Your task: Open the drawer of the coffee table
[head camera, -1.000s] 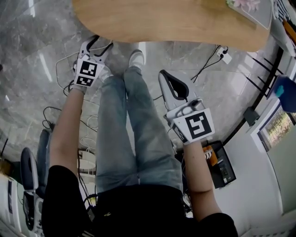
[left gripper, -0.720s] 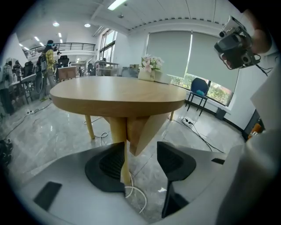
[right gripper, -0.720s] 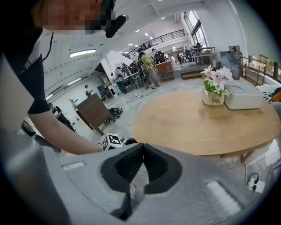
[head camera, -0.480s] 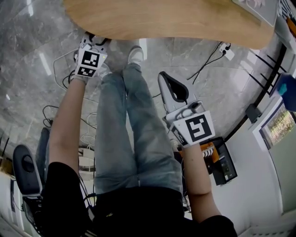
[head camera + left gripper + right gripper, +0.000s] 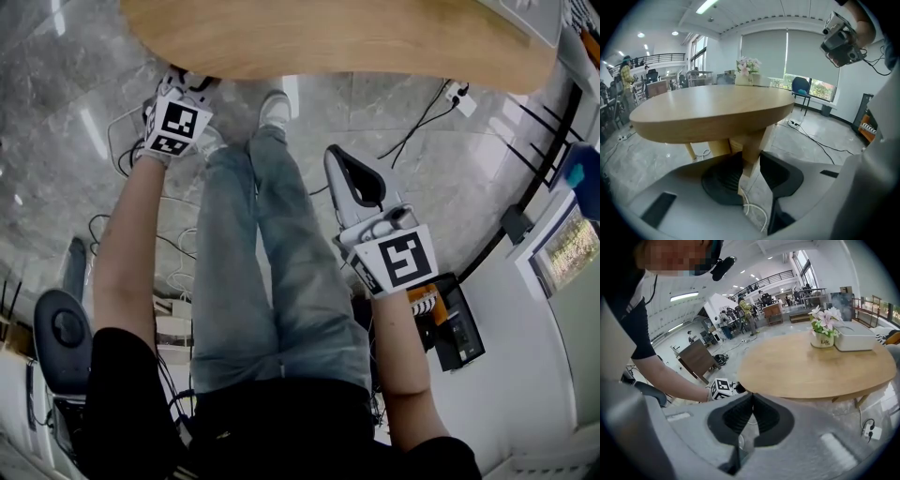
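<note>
Big open office, grey marble floor [image 5: 56, 112] w/ cables [image 5: 127, 141] all over, and a round wood counter [image 5: 328, 47] just past the person's legs [image 5: 253, 262]. Some flowers [image 5: 824, 326] and a white box [image 5: 855, 338] sit on the far side of the top, nowhere near the action.

Progress check: early stage imo. I can't make out the drawer in any view. There's no front panel and nothing slid out, so it's prob tucked under the top and shut.

The left claw [image 5: 751, 168] is pushed in under the near left edge of the counter. Its jaws have just been closing and are now abt half spread, w/ a wood tab [image 5: 752, 150] hanging below the top right between them. The pads [image 5: 731, 178] look pressed on both sides of it, so I read that as pinching the tab. Can't tell for sure if it's the drawer pull or just frame, but pull is my guess given the task.

The right claw [image 5: 753, 397] is pressed fully together w/ nothing in it. It hangs beside the right leg, short of the counter edge.

So the reach is done and the grip looks done or nearly. What's left is the actual pull toward the body so the drawer slides out. Nothing is out yet afaict.
</note>
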`<state>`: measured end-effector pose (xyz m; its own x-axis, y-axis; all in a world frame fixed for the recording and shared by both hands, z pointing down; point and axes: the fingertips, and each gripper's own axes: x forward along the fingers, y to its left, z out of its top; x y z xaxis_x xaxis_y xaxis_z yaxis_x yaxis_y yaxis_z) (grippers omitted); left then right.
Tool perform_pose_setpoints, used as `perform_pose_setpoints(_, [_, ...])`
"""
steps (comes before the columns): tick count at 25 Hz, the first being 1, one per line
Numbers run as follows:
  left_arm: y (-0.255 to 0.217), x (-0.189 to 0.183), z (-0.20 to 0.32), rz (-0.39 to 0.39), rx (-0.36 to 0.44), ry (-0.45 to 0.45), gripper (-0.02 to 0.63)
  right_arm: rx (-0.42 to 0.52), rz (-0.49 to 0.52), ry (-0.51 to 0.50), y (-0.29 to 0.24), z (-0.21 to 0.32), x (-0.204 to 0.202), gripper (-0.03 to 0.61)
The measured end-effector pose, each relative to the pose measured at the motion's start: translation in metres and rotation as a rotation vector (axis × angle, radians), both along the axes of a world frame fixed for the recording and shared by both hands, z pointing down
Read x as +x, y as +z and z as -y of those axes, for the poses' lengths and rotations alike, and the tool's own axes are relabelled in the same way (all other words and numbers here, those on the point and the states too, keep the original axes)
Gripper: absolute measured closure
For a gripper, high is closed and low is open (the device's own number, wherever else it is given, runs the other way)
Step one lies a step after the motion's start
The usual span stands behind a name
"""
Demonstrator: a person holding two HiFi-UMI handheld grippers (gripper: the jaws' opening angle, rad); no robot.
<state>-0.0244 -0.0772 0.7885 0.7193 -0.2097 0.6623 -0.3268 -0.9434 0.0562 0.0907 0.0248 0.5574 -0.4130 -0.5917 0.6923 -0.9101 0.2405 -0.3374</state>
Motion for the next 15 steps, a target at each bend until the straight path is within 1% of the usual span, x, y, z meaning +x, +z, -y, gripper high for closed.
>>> perform_pose_setpoints(4, [-0.001,-0.002,-0.004,0.005,-0.003,-0.016,0.488,-0.003,-0.004,-0.007,-0.002,-0.002,-0.004,0.581])
perform_pose_setpoints(8, [0.01,-0.008,-0.007,0.02,-0.022,-0.05,0.489,-0.004,-0.007,-0.006,-0.002,-0.003,-0.005,0.581])
perform_pose_setpoints(12, [0.009,-0.008,-0.008,0.025,-0.01,-0.035,0.492,-0.005,-0.013,-0.004,-0.001,-0.007,-0.006,0.581])
perform_pose_setpoints(15, [0.011,-0.009,-0.01,0.036,0.01,-0.005,0.494,-0.006,-0.016,0.003,0.0,-0.011,-0.005,0.581])
